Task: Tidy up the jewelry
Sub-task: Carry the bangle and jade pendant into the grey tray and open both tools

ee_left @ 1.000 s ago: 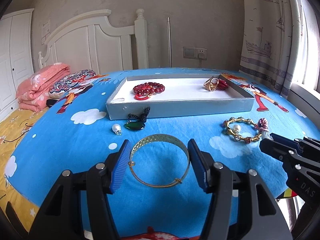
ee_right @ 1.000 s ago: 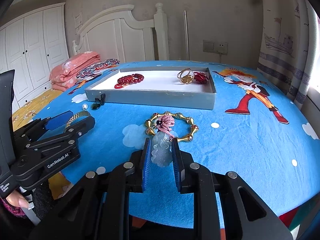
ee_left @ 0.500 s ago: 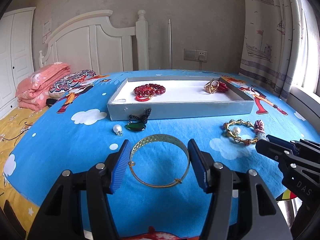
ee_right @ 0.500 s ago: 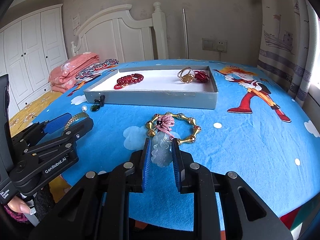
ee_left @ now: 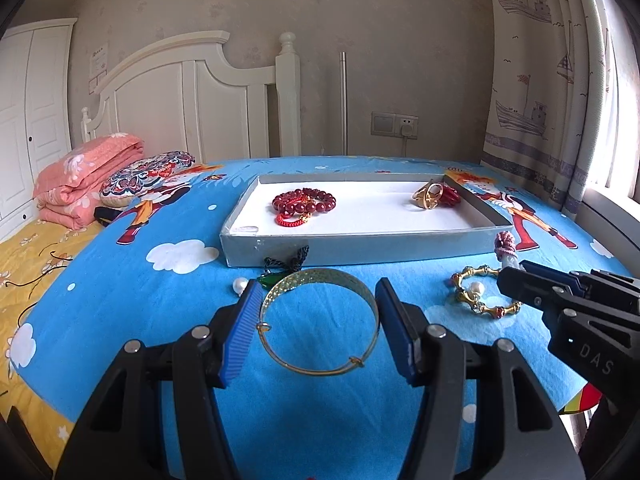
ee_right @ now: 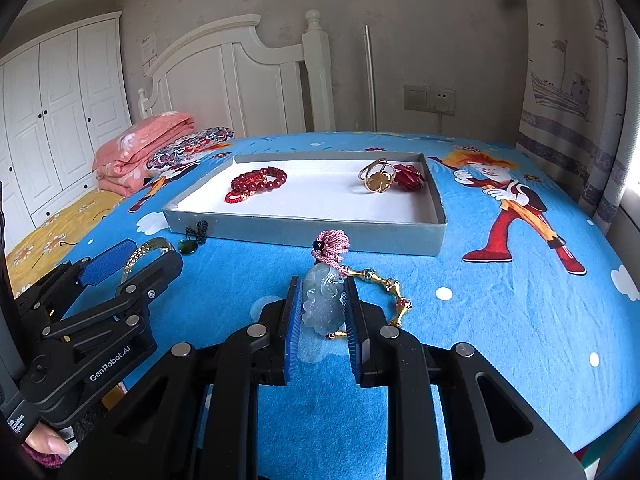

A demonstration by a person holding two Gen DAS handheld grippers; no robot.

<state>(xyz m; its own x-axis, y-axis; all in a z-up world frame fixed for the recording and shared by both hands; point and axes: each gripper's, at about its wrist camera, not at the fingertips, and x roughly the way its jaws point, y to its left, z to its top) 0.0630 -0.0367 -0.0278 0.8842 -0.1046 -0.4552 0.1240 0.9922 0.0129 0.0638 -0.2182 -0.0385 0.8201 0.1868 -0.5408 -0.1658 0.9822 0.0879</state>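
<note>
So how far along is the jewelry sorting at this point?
About midway. Done: red bead bracelets and a gold ring lie in the grey tray. In hand: the left gripper is closed on a gold bangle; the right gripper clamps a pale jade pendant. Left on the bedspread: a green pendant, a pearl and a gold bamboo-link bracelet.

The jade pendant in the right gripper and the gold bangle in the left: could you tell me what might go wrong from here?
1. The jade pendant is pinched only at its edges by the right gripper; it may slip.
2. Its pink cord hangs near the gold beaded bracelet and might snag it.
3. The gold bangle in the left gripper could pop free.
</note>
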